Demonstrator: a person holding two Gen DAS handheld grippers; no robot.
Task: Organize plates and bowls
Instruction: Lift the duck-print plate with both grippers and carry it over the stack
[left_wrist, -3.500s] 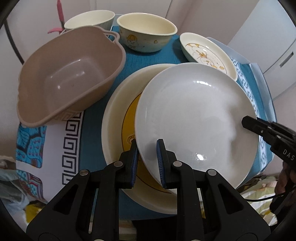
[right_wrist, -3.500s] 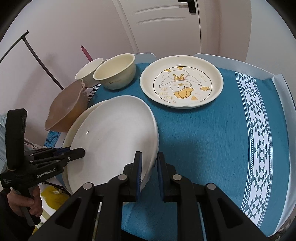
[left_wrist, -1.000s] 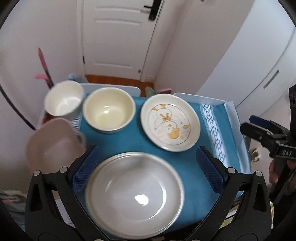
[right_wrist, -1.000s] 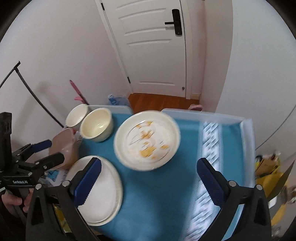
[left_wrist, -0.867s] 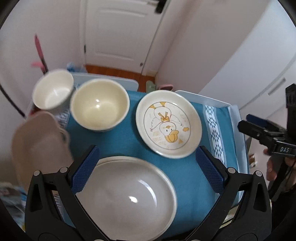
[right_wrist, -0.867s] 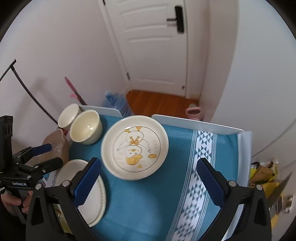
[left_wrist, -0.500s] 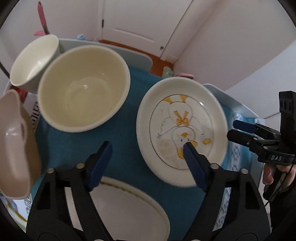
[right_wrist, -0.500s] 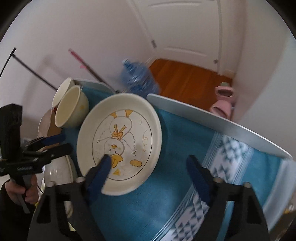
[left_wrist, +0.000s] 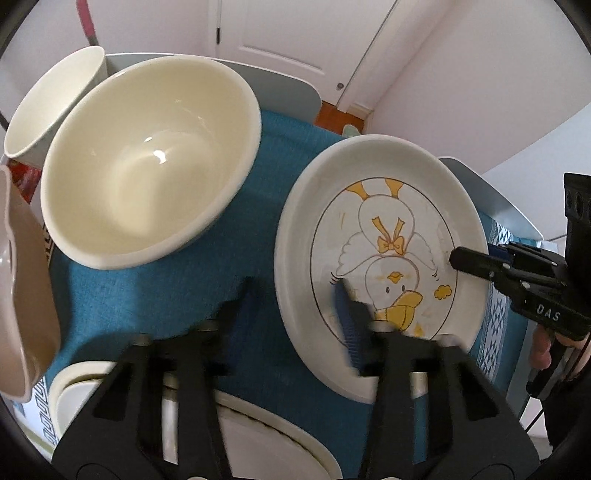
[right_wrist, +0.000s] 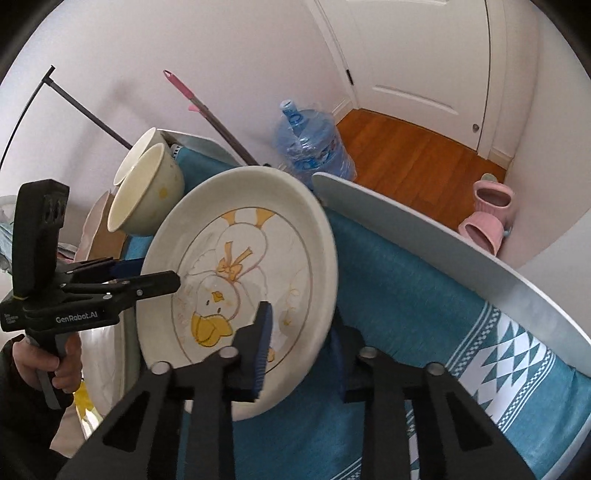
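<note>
Duck plate (left_wrist: 384, 236) level; duck's feet doorward

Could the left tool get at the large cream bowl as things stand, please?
Probably not yet: the left tool, jaws just closing, clamps the duck plate rim. Once freed, only bare blue cloth lies between it and the large cream bowl.

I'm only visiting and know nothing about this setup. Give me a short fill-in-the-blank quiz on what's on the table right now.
1. The plate gripped by both tools has a cartoon ____ drawn on it.
2. The cloth under the dishes is mostly ____.
3. Beside that plate sits a large cream ____.
4. The left tool and right tool each clamp the plate's ____.

Missing words: duck; blue; bowl; rim
</note>
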